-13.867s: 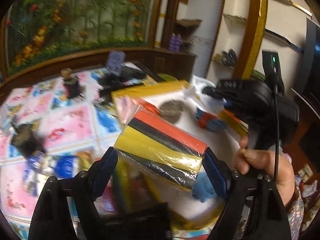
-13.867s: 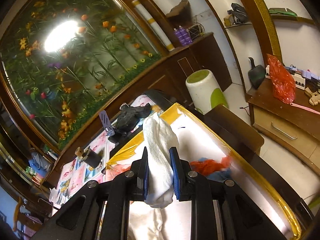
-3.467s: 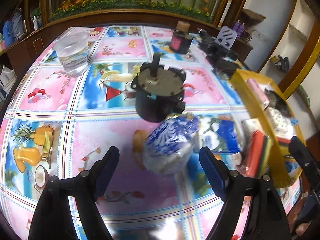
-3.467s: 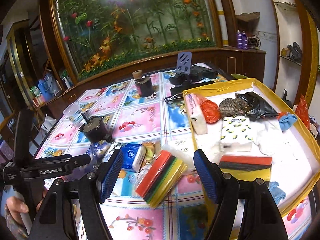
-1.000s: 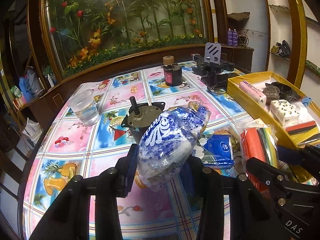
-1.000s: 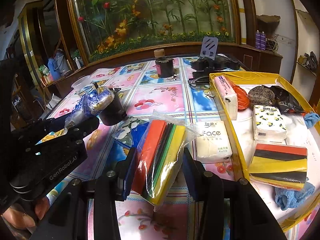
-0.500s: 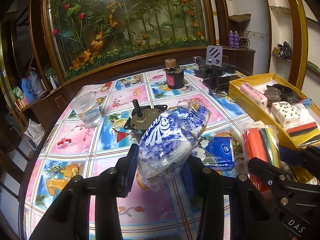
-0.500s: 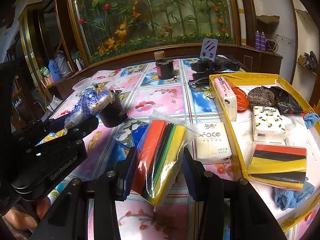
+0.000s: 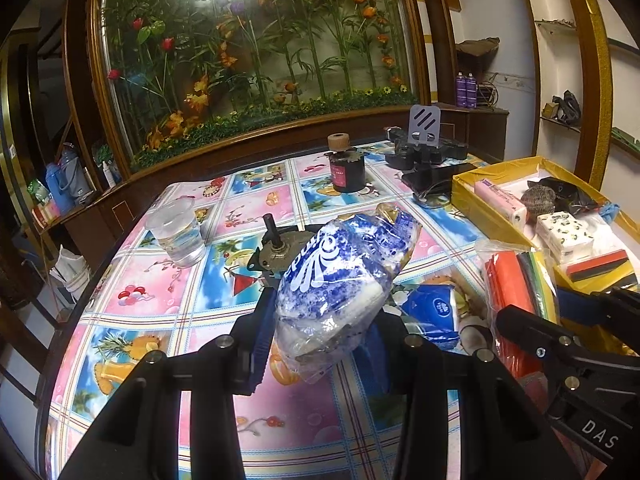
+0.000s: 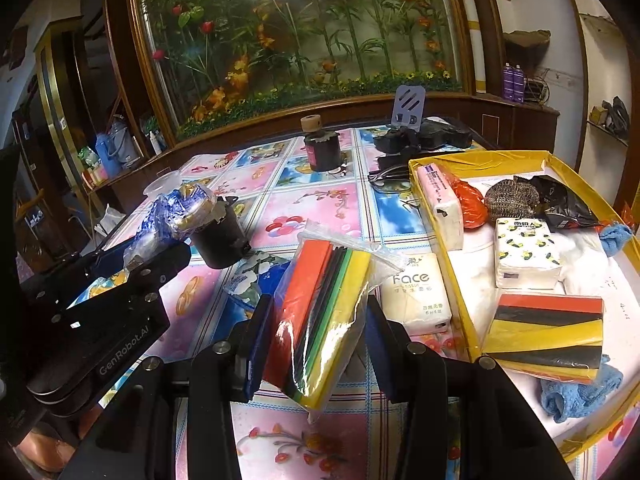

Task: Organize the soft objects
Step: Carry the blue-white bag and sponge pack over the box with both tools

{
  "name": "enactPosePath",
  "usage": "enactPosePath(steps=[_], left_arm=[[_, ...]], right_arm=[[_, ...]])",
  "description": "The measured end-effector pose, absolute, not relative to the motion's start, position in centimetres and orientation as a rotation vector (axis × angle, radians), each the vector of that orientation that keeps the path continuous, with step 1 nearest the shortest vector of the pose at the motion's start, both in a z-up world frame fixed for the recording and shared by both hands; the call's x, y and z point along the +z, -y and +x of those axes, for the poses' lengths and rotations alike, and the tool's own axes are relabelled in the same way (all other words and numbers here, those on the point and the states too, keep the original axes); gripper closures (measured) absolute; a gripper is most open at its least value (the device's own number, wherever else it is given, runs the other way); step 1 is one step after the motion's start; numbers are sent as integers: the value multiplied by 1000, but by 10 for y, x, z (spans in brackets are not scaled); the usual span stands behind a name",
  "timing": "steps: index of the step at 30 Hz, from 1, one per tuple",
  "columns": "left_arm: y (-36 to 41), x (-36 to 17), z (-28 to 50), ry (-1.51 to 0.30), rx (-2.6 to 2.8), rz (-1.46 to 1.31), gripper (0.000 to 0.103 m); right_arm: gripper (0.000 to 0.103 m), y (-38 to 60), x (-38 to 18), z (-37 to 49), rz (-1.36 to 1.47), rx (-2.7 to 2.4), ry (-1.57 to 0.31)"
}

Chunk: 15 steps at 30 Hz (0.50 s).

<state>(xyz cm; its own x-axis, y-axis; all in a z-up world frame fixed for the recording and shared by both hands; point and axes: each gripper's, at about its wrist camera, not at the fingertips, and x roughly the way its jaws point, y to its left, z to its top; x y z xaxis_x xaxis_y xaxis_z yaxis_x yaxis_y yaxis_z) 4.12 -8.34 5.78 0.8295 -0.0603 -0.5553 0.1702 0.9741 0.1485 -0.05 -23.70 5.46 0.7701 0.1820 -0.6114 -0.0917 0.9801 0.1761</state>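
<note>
Holding: I had a soft pack in each hand, both lifted off the desk [image 10: 320, 208].
Left fingers: my left gripper [image 9: 316, 344] pinched the blue bag [image 9: 340, 280], squeezing its lower half; the top leaned up and to the right, above the motor [image 9: 276, 252].
Right fingers: my right gripper [image 10: 312, 344] pinched the sponge pack [image 10: 320, 312] by its flat sides, with the loose plastic top flaring free above the pads.
Tray: the yellow tray [image 10: 444, 264] sat to my right, already crowded with tissue packs, a scrubber, a black bag, blue cloths and a striped pack [image 10: 548, 332].
Left on the desk: the Face tissues [image 10: 416, 292] lay just beside the tray wall, and a blue pack [image 9: 432, 312] lay near it.
Step, as I judged it: carrying both packs over to the tray.
Risk, slip: the blue bag's film looked slick and the grip sat low, so a quick swing could have let it slide out.
Risk, collision: my two grippers were close together, so both crossing to the tray at once could have knocked them together.
Risk, spill: the water cup [image 9: 176, 232] stood near my left side; a wide sweep could have tipped it.
Risk, placement: free room in the tray was scarce, so a pack dropped on the wall could have tumbled out.
</note>
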Motion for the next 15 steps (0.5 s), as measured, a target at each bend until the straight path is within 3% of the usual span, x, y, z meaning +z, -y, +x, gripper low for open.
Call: enactPosePath(steps=[15], left_arm=[[101, 56, 38, -579, -122, 174, 62]], right_arm=[[56, 248, 62, -6, 184, 144, -643]])
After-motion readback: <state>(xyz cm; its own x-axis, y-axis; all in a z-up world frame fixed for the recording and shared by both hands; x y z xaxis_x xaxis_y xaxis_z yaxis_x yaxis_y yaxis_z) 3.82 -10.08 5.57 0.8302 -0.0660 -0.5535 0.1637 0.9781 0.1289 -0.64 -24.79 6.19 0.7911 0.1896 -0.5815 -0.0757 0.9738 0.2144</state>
